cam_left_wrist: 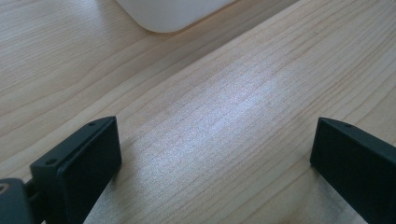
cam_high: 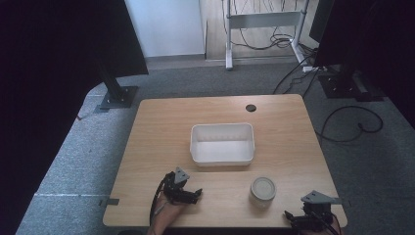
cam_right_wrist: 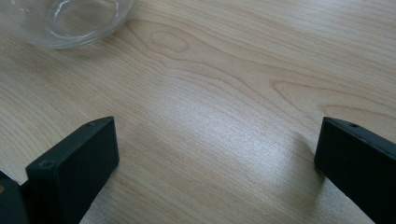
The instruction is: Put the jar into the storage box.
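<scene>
A white rectangular bin (cam_high: 222,143) stands empty at the middle of the wooden table (cam_high: 161,127). A clear glass jar with a pale lid (cam_high: 263,190) stands in front of it, to the right. My left gripper (cam_high: 195,194) rests low on the table near the front edge, left of the jar, jaws wide apart over bare wood (cam_left_wrist: 219,135); a corner of the bin (cam_left_wrist: 173,14) lies beyond them. My right gripper (cam_high: 293,218) sits at the front right corner, open over bare wood (cam_right_wrist: 219,140), with the jar's glass base (cam_right_wrist: 70,21) at the upper left.
A small dark cable hole (cam_high: 251,107) is set in the table's far edge. Dark stands (cam_high: 115,88) and loose cables (cam_high: 352,122) lie on the grey carpet around the table. A white desk frame (cam_high: 264,22) stands at the back.
</scene>
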A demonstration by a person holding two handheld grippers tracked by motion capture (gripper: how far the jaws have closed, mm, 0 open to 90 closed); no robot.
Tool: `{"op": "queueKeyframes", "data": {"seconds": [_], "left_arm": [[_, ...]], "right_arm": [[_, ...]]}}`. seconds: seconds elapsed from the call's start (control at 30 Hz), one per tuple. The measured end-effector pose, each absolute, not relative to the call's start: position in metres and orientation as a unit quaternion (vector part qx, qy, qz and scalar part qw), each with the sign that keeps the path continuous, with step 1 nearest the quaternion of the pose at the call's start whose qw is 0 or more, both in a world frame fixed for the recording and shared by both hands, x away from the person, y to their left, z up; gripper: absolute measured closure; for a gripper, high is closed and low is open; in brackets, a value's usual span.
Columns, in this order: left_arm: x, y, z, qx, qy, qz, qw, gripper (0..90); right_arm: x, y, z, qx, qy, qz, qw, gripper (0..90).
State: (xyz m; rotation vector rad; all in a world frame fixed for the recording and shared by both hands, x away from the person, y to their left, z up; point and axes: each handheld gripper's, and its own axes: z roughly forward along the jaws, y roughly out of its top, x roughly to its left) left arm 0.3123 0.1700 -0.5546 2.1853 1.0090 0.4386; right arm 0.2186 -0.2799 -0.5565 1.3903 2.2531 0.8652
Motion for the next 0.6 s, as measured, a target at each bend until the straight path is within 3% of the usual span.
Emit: {"op": "queueKeyframes", "data": {"seconds": [0.6], "left_arm": [[0.312,0.17,-0.555,0.839,0.389,0.169,0.342,1.5]], "right_arm": [[0.212,-0.273,-0.545,0.47,0.801,0.321,0.184,2.1]]}}
